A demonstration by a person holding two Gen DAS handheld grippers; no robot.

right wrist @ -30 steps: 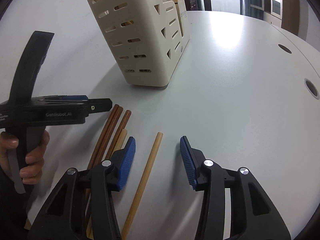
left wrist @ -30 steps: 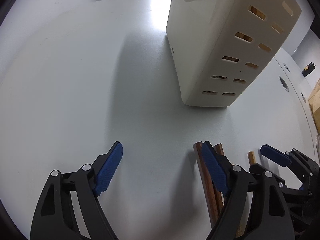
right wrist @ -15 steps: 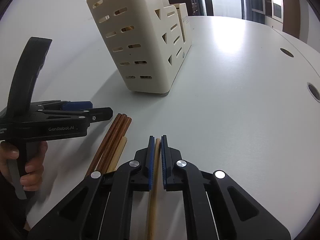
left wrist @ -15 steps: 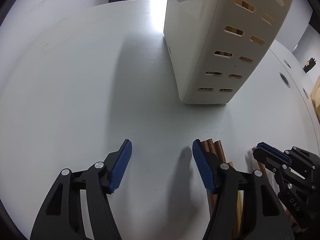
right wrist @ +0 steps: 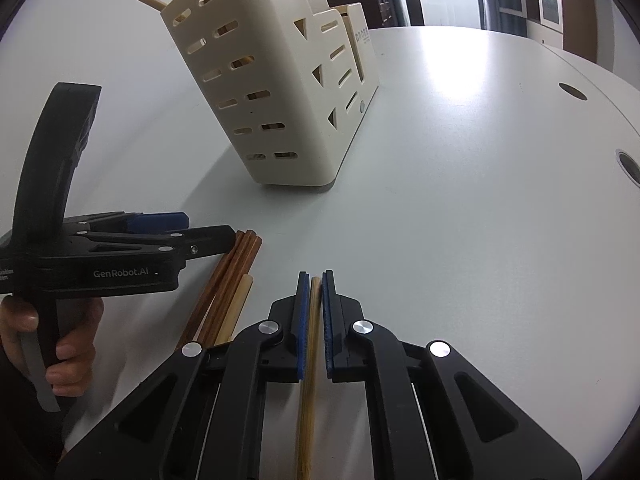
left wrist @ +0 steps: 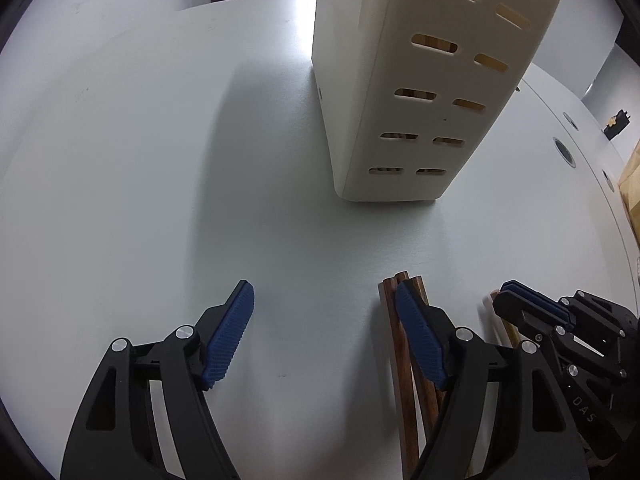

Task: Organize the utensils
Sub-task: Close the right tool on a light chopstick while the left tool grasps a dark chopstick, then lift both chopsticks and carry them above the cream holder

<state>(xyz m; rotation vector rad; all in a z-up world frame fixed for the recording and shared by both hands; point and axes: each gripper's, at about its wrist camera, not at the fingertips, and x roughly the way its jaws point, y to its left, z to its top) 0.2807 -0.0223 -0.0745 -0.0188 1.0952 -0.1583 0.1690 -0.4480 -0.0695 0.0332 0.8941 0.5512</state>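
Note:
A cream slotted utensil holder (right wrist: 280, 92) stands on the white table (right wrist: 460, 200) and shows in the left wrist view (left wrist: 420, 88) too, with chopsticks inside. My right gripper (right wrist: 316, 280) is shut on a light bamboo chopstick (right wrist: 310, 400), lifted slightly off the table. Several dark brown chopsticks (right wrist: 228, 276) and another light chopstick (right wrist: 236, 308) lie to its left. My left gripper (left wrist: 324, 300) is open and empty, its right finger over the brown chopsticks (left wrist: 404, 344). It also shows from the side in the right wrist view (right wrist: 192, 236).
The table has round cable holes (right wrist: 628, 164) at the right. A hand (right wrist: 60, 344) holds the left gripper's handle. A wooden box edge (left wrist: 630, 184) sits at the far right of the left wrist view.
My right gripper closed on the light bamboo chopstick and has raised it a little. My left gripper moved slightly nearer the holder and stays open.

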